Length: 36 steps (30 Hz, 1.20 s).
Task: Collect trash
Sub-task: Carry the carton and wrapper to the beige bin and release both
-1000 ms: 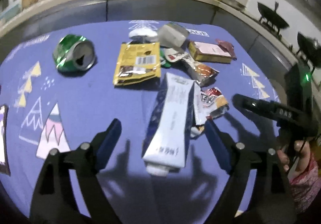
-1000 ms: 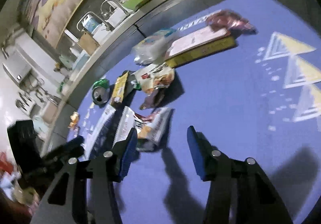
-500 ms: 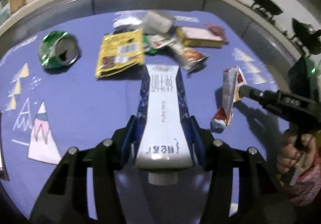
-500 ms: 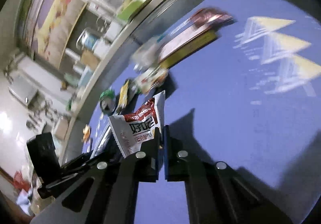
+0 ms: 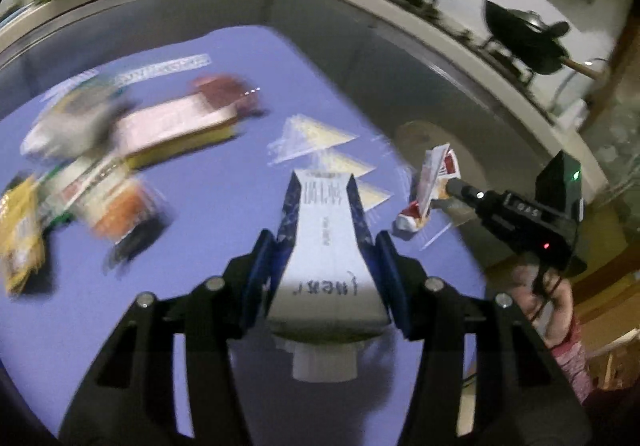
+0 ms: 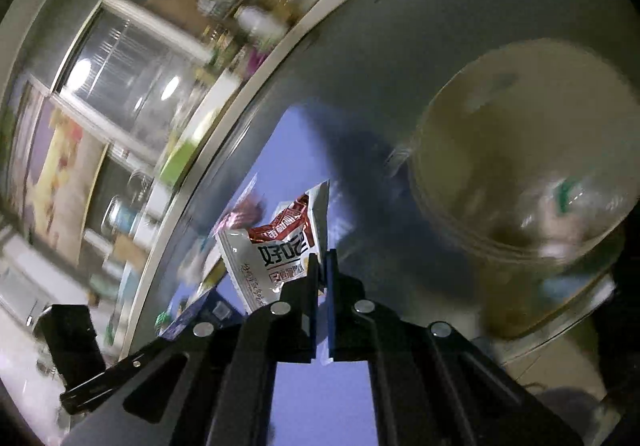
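Blue-padded left gripper, half open, clamps a white squeezed tube; right gripper, at its three o'clock, pinches a snack wrapper tight.

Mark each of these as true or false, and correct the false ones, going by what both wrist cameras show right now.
1. The left gripper holds a white and blue carton. True.
2. The right gripper has its jaws wide open and empty. False: they are shut on a red and white snack wrapper.
3. A round bin shows ahead of the right gripper. True.
4. The cloth under the trash is green. False: it is blue-purple.
5. The carton lies flat on the cloth. False: it is clamped between the left jaws.
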Each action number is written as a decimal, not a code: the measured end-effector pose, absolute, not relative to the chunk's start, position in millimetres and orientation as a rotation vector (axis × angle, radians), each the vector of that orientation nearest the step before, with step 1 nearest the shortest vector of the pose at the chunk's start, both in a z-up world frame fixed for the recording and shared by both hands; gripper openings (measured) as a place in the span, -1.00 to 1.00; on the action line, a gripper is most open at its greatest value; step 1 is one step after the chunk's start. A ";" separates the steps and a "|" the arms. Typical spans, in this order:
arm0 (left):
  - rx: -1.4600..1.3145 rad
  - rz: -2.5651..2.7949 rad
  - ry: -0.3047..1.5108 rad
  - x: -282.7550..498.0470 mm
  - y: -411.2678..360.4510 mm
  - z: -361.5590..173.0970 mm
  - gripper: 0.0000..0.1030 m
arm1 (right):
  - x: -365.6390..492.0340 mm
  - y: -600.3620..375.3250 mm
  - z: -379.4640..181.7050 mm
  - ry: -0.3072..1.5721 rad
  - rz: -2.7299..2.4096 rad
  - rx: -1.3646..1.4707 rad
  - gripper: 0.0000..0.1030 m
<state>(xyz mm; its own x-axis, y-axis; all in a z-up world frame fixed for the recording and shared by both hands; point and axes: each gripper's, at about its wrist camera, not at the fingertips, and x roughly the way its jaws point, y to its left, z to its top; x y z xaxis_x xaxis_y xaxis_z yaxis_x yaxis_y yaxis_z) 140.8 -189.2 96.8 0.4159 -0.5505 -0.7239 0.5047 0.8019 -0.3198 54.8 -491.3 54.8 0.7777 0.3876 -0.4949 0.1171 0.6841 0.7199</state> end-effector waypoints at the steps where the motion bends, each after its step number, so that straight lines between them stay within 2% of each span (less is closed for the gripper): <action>1: -0.052 -0.689 0.929 146.4 -204.5 98.2 -0.03 | 52.7 -504.6 56.4 0.661 0.129 0.818 -1.00; 5: -0.007 -0.805 0.928 168.4 -286.3 104.0 -0.03 | 47.2 -554.8 61.9 0.603 -0.031 0.771 -1.00; 10: 0.049 -0.889 0.936 188.9 -381.9 97.4 -0.02 | 54.8 -586.7 50.4 0.626 -0.132 0.743 -0.99; 11: 0.064 -0.883 0.954 192.8 -393.9 92.2 0.08 | 58.8 -591.6 42.4 0.643 -0.137 0.764 -0.97; 12: 0.081 -0.865 0.977 197.2 -405.5 85.9 0.29 | 60.2 -594.3 38.0 0.654 -0.145 0.780 -0.91; 13: 0.098 -0.833 1.005 203.4 -418.3 77.8 0.32 | 62.7 -597.9 28.9 0.671 -0.153 0.819 -0.86; 16: 0.098 -0.797 1.018 212.6 -426.6 69.9 0.32 | 62.4 -605.7 16.3 0.674 -0.136 0.887 -0.41; 17: 0.091 -0.787 1.027 214.4 -424.2 69.5 0.32 | 61.0 -606.0 13.8 0.666 -0.145 0.898 -0.12; 18: 0.075 -0.784 1.035 215.8 -421.9 69.7 0.32 | 58.0 -607.1 12.7 0.651 -0.155 0.905 0.05; 27: 0.032 -0.750 0.932 177.7 -324.6 89.3 0.33 | 40.9 -588.5 36.1 0.566 -0.102 0.928 0.08; 36: -0.063 -0.503 0.853 123.3 -142.6 96.2 0.33 | 52.4 -493.7 60.5 0.645 0.140 0.835 0.08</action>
<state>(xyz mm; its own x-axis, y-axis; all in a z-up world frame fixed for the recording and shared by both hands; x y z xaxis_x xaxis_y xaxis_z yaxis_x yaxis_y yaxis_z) 123.3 -142.6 96.2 0.5488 -0.4496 -0.7048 0.3998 0.8816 -0.2510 52.4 -493.7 60.5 0.8020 0.3597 -0.4768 0.1300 0.6741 0.7271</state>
